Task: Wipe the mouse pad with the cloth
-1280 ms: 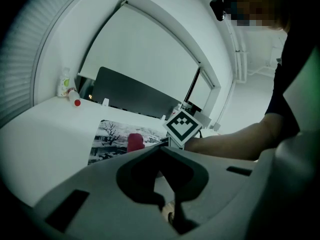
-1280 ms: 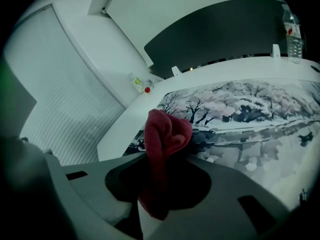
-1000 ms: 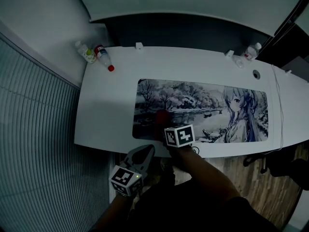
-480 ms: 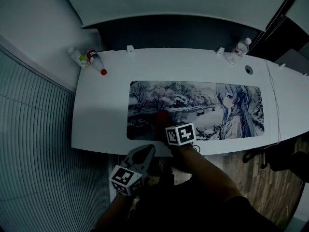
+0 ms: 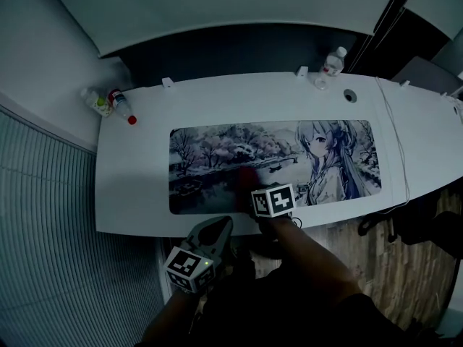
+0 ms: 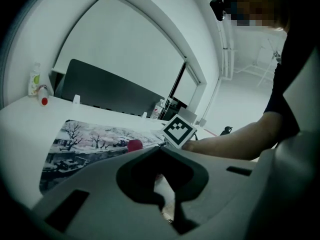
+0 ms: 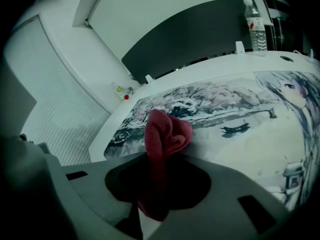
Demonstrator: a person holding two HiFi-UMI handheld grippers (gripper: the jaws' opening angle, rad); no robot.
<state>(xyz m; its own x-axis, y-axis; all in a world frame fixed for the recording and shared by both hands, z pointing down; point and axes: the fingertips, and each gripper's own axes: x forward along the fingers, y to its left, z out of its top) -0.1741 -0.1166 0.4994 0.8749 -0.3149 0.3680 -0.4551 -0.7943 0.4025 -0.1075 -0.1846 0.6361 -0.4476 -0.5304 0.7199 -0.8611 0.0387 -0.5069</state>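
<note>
Head view: right gripper [image 5: 249,185] fingers clamped on red cloth [image 5: 244,175], over the lower middle of the mouse pad [image 5: 210,150].
Pad's long axis runs left-right, so it stretches away on both sides of the cloth. Left gripper [image 5: 211,231] closed, empty, below the counter [image 5: 134,172] edge.

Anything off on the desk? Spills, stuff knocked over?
Only the red-capped bottle at the far left corner of the desk: it seems to lie on its side beside an upright bottle. No spill visible; mouse pad lies flat, cloth in right claw.
</note>
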